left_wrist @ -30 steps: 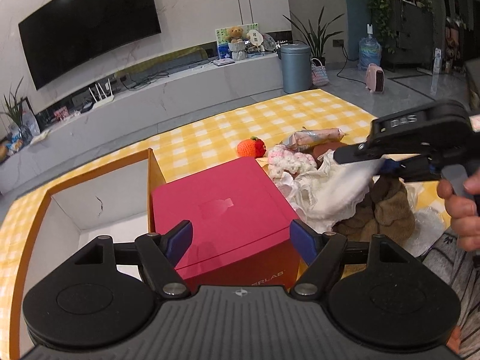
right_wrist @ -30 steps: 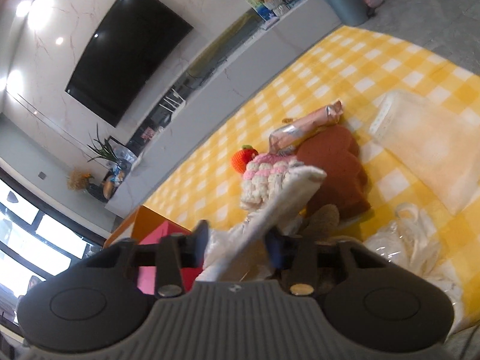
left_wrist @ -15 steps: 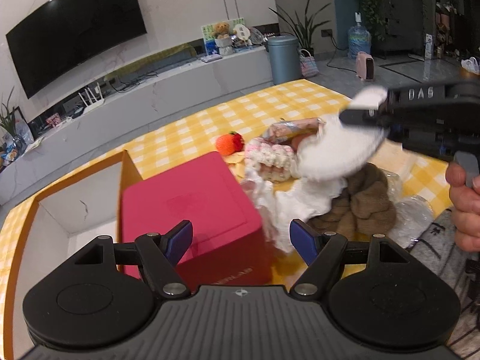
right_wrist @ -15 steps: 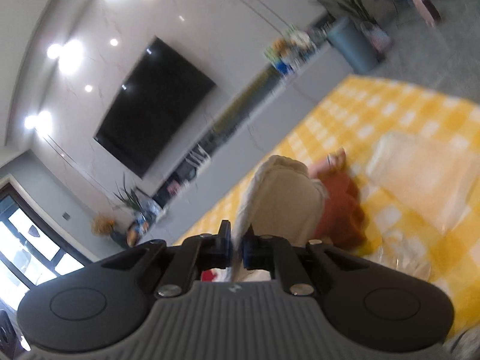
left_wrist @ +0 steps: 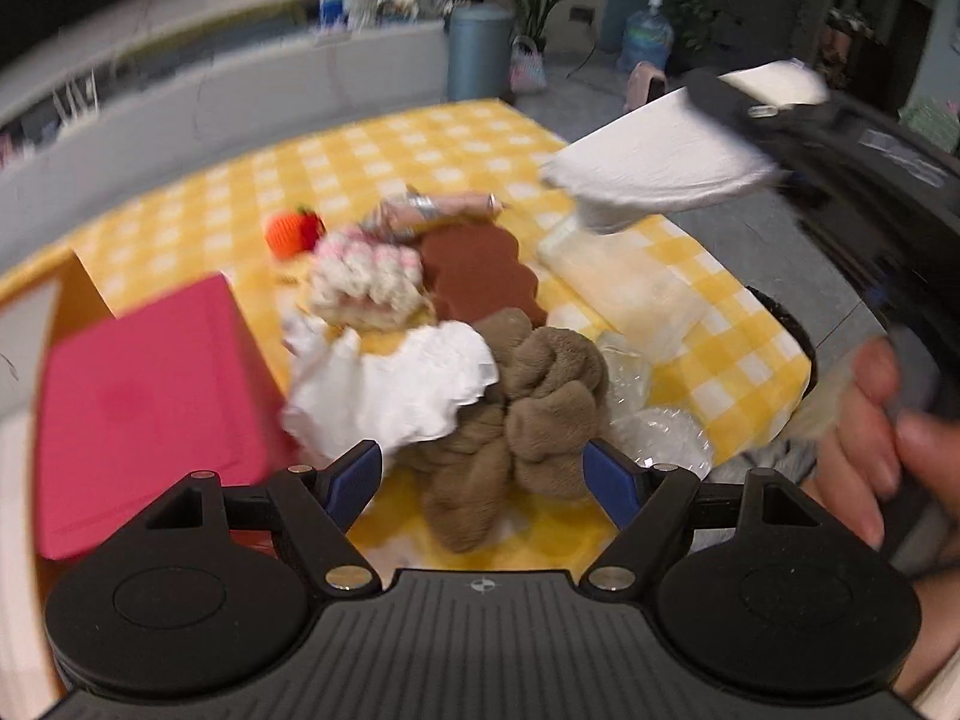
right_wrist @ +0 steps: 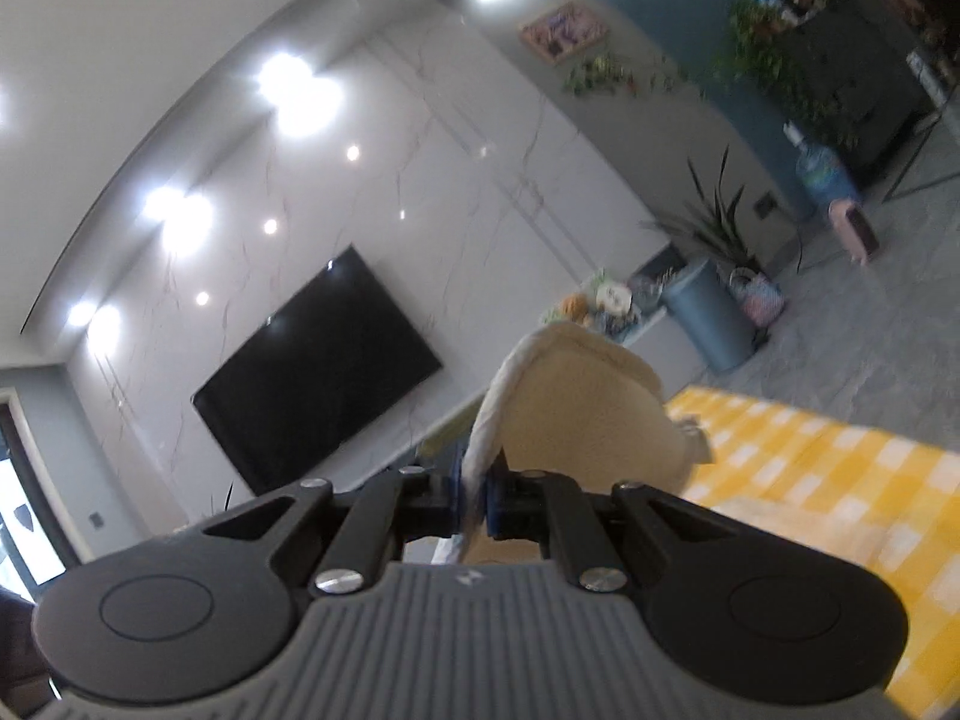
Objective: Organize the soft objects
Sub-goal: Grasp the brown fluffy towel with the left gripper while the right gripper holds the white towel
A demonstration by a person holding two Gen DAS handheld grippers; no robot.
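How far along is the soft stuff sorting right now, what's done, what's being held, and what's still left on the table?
Nothing looks put away yet. In hand: the right tool is shut on a white cloth, lifted above the table. The left tool is open and empty. Still on the yellow checked tablecloth: the brown towel, white frilly cloth, pink-and-white knitted piece, orange knitted fruit, brown flat piece.

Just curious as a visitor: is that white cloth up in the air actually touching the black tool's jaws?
Touching. In the right wrist view the right gripper has its jaws shut on the white cloth.
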